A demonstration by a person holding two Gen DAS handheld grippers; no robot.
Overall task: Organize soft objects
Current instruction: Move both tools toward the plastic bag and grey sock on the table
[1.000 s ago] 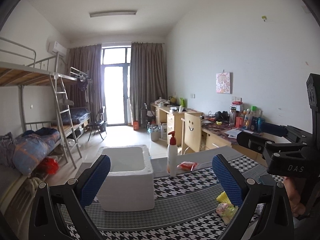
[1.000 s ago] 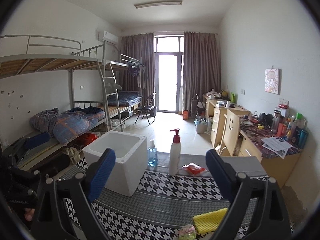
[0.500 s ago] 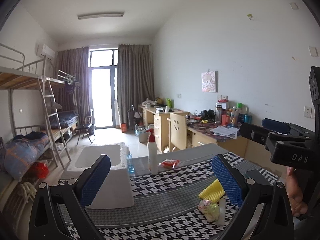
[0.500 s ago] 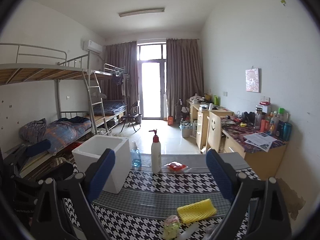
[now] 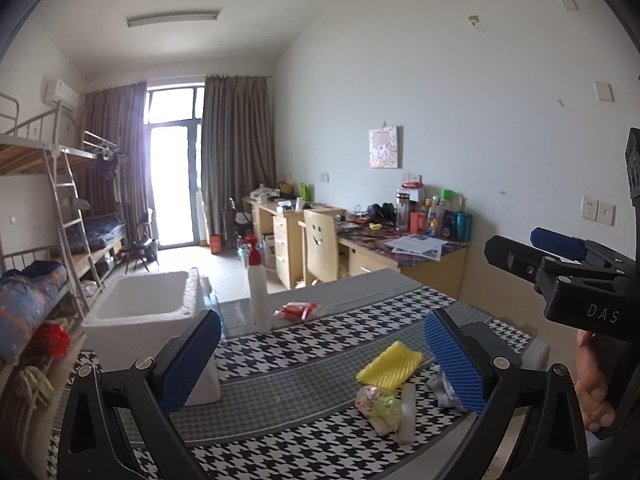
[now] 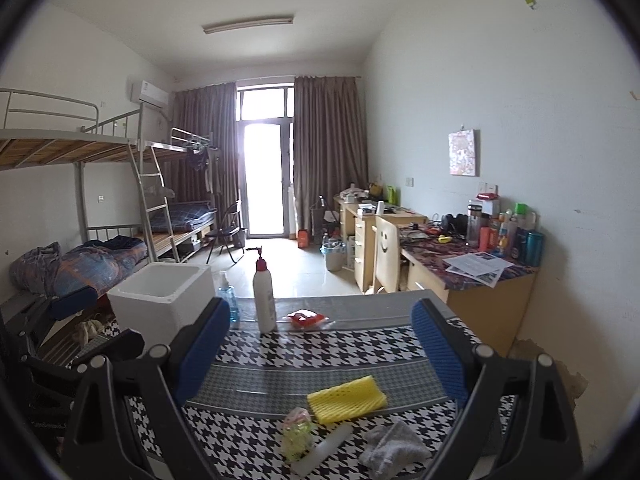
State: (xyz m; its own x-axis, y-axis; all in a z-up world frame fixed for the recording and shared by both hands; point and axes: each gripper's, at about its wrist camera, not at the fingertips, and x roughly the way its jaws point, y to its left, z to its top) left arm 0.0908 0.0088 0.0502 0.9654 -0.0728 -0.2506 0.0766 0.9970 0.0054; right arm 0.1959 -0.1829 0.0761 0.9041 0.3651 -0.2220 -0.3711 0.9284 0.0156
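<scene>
The soft things lay in a loose cluster near the worktop's near right corner: a yellow sponge [image 6: 346,399], a small mesh pouf [image 6: 297,433], a grey cloth [image 6: 394,449] and a pale stick-like piece [image 6: 322,450] that I could not identify. The white foam box [image 6: 160,298], the likely place for them, stood open-topped at the far left of the worktop, well apart from the cluster.

The right gripper [image 6: 320,356] hovered above the worktop, its jaws spread wide and holding nothing. The sponge sat below and just ahead of it, between the lines of its two fingers, with its long axis running nearly across the gripper's view, tipped slightly up toward the right. The cloth lay nearest, toward the right finger; the pouf lay just left of centre, close beside the stick piece.

The left gripper [image 5: 332,360] was also wide open and empty, raised over the worktop. From it, the cluster lay off to the right, partly behind its right finger [image 5: 454,364], with the sponge's long axis slanting away toward the far right. The right gripper was held level at the right edge of that view, with the person's hand [image 5: 594,384] on its grip.

By my judgement, the right gripper was the nearer and better lined up: a straight descent would bring its fingers to the sponge's two ends, so a turn of the wrist would be needed to pinch across the short side.

A pump bottle [image 6: 265,294], a small blue bottle [image 6: 228,300] and a red packet [image 6: 306,319] stood along the far edge.
</scene>
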